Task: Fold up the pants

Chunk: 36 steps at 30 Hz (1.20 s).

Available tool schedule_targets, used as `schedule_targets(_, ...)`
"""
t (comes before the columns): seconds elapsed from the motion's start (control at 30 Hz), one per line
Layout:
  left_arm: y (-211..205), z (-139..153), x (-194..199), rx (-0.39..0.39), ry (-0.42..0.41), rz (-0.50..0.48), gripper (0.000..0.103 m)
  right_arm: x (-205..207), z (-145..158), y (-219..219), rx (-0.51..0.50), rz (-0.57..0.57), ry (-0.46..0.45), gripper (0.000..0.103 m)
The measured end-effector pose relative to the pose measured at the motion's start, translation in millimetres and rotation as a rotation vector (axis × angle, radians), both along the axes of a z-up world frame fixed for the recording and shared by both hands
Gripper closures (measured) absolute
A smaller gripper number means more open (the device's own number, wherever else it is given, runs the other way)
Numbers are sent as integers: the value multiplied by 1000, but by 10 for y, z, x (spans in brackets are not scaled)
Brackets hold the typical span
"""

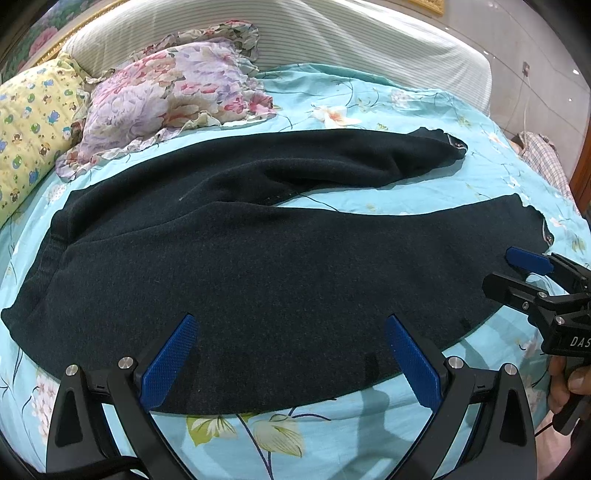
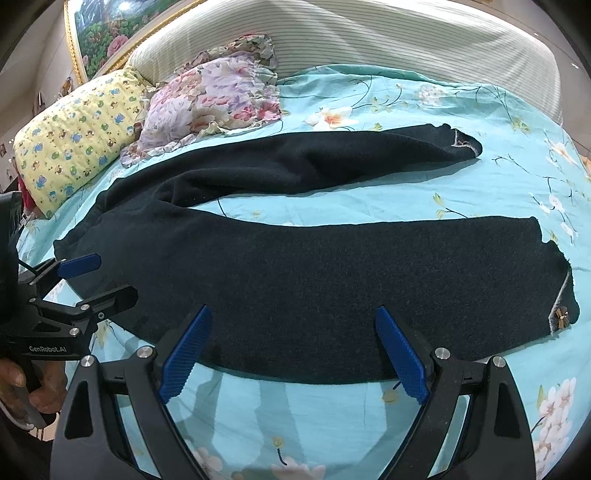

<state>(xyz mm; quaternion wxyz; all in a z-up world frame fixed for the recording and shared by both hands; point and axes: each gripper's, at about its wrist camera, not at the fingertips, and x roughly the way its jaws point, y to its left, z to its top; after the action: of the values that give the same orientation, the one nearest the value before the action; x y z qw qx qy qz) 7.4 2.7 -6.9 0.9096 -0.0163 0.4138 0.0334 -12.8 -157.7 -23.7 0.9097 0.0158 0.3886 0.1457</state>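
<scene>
Dark navy pants (image 1: 258,258) lie spread flat on a turquoise floral bedsheet (image 1: 369,435), waist at the left, both legs running right and apart in a V. My left gripper (image 1: 291,332) is open and empty, hovering over the near leg's upper part by its front edge. My right gripper (image 2: 293,332) is open and empty over the near leg (image 2: 332,280) farther right, toward the cuff (image 2: 561,314). Each gripper shows in the other's view: the right one (image 1: 517,273) at the right edge, the left one (image 2: 92,280) at the left edge.
A floral ruffled pillow (image 1: 177,96) and a yellow cartoon-print pillow (image 1: 29,125) lie at the back left against a striped headboard (image 1: 332,33). The bed's front edge is just below the grippers. A checked cloth (image 1: 543,155) lies beyond the bed's right side.
</scene>
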Motion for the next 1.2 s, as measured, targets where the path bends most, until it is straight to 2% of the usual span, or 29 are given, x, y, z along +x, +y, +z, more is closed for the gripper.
schedule_targets(0.87, 14, 19, -26, -11, -13, -5, 1, -1, 6, 11, 2, 3, 2, 13)
schedule_targets(1.2, -38, 53, -33, -6, -23, -39, 1, -30, 54, 16, 18, -1, -7, 13)
